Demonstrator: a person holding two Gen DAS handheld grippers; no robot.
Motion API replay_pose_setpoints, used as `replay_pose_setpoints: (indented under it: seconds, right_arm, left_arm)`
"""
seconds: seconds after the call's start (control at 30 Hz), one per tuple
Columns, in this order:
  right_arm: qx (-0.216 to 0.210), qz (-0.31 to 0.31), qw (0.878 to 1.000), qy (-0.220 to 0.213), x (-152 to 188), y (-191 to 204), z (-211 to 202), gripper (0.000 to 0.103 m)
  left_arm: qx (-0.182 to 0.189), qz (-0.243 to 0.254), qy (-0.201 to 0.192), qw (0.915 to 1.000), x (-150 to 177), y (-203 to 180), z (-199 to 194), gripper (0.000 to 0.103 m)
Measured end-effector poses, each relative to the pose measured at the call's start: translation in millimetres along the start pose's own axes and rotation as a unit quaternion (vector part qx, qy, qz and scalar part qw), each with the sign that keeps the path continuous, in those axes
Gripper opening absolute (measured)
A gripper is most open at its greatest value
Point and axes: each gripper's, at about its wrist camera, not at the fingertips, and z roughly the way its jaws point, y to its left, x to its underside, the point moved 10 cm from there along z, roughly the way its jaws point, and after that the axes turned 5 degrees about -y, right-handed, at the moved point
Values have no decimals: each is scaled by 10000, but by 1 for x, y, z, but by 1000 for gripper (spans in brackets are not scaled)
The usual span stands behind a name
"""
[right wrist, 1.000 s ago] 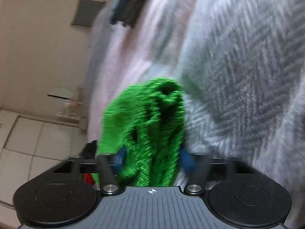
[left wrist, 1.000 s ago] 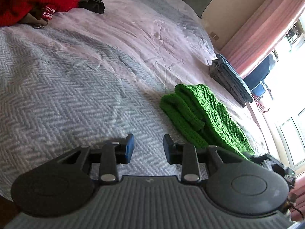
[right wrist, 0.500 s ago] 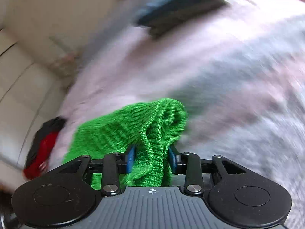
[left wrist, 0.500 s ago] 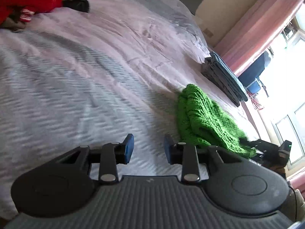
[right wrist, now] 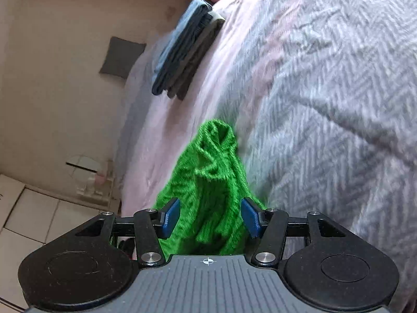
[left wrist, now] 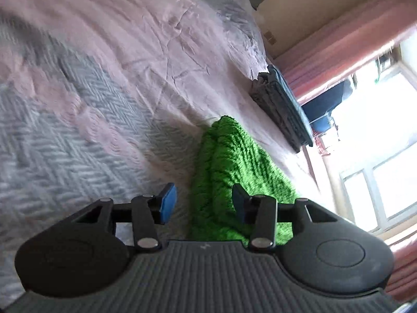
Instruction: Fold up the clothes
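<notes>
Both wrist cameras are sitting low over the bed [left wrist: 109, 135], each looking forward between its own fingers. The left one is facing across the covers toward the window [left wrist: 378, 156] and curtain [left wrist: 338, 44]; the right one is tilting toward the wall [right wrist: 52, 52]. Both are sharing the green knit [left wrist: 234, 161] [right wrist: 208, 182] close in — and the folded dark stack [left wrist: 281, 107] [right wrist: 185, 52] farther off.
</notes>
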Motion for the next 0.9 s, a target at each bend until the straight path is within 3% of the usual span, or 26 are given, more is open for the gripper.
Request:
replay_pose_setpoints:
  seconds: [0.07,0.17,0.37,0.43,0.5,0.67,0.77,0.9]
  right_arm:
    - [-38,-24,10000,-13,-4,1,1,56]
    - [46,-179,9998,-7,-3,5,11,43]
    - [155,-52,9999,23,3,3,36,40]
    - [153,-57,9999,44,4,3,40,28]
    - [148,-63,9999,39,3,4,42,6]
    - [10,-122,9998,-168,-11,13,34,5]
    - [-66,-220,9993,-291,-18,20,30,5]
    - [93,-322,9992,-234,-8,9,27,5]
  left_arm:
    - [88,-148,59,9998,0,1,6,45]
    - [176,-271,200,9993,3,0,19,47]
    - [487,-455,419,9969,13,-10,38,44]
    - [618,-573,489,9952,15,-12,43,37]
    - [760,-577,545,9939,16,-16,44,17]
    - [1215,-574,440,9899,10,-28,29,12]
    - [1292,-421,387,9900,14,-34,21,12]
    - [1024,-109,427,9938,32,-23,17,12]
